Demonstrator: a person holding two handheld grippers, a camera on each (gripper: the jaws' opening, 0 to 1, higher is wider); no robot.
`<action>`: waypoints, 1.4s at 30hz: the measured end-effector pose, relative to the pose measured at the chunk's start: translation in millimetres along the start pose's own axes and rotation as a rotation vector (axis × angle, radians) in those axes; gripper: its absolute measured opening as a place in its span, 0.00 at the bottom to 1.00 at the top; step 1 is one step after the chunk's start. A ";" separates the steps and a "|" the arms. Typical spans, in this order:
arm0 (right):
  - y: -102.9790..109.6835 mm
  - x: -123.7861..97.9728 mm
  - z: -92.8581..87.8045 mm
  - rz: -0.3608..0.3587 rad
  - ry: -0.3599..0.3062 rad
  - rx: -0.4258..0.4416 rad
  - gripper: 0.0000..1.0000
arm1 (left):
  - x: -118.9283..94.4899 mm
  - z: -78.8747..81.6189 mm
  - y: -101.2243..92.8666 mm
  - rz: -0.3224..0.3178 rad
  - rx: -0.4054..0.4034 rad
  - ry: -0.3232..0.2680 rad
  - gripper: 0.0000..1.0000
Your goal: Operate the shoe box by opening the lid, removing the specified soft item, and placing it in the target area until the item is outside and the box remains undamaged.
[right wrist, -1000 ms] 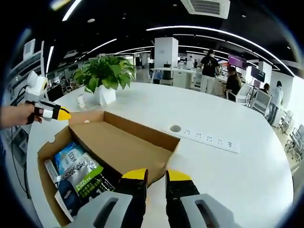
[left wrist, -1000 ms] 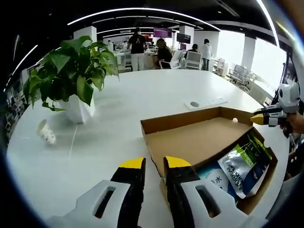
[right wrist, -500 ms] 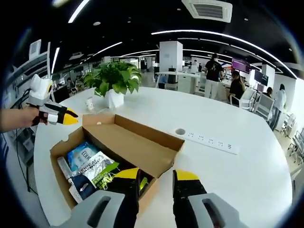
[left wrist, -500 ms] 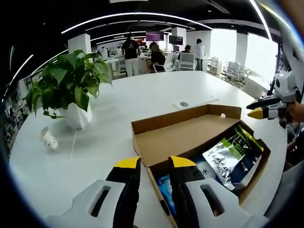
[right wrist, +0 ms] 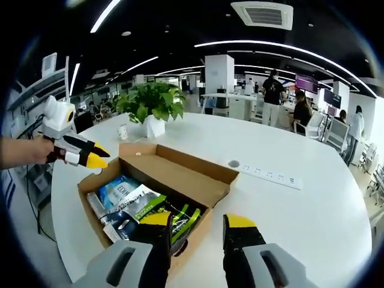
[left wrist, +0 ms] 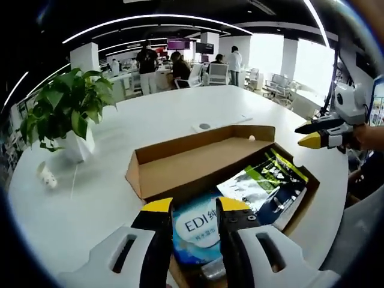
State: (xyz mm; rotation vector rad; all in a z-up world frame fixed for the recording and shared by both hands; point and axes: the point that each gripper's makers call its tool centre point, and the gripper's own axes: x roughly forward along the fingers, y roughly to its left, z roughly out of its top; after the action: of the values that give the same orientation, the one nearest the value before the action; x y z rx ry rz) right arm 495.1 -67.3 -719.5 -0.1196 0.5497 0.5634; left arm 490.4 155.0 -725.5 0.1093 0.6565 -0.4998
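While both jaws gape, left hand-held gripper [left wrist: 191, 207] above blue pouch [left wrist: 198, 231], shoe box [left wrist: 180, 168].

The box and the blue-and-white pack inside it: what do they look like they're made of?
The box looks like plain brown cardboard, matte, with raw edges and folded flaps. The blue-and-white pack seems to be soft plastic film, glossy, with printed lettering and light glare on its surface.

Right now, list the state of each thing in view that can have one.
Shoe box: open, lid folded back flat.
Blue pack: lying inside the box.
Green-striped pack: lying inside the box.
Left gripper: open, above the blue pack.
Right gripper: open, holding nothing.
Potted plant: upright.
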 end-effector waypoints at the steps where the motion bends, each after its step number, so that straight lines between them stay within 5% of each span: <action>1: 0.4 -0.6 -0.3 0.001 -0.001 0.001 0.31 | 0.8 -1.8 -4.2 -0.013 -0.003 0.006 0.28; 18: 22.9 -19.9 -9.3 0.044 -0.044 0.014 0.35 | 17.0 -24.5 -57.8 -0.222 -0.067 0.087 0.36; 35: 40.6 -26.2 -22.3 0.090 -0.057 0.013 0.35 | 27.7 -44.2 -66.8 -0.251 -0.136 0.154 0.36; 42: 43.8 -26.1 -28.5 0.102 -0.056 0.019 0.35 | 33.4 -52.1 -69.4 -0.273 -0.222 0.177 0.35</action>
State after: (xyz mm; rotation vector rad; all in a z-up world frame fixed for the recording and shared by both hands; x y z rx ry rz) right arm 440.0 -50.1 -728.3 -0.0574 0.5086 0.6586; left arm 450.8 93.6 -783.0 -0.1498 0.9027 -0.6809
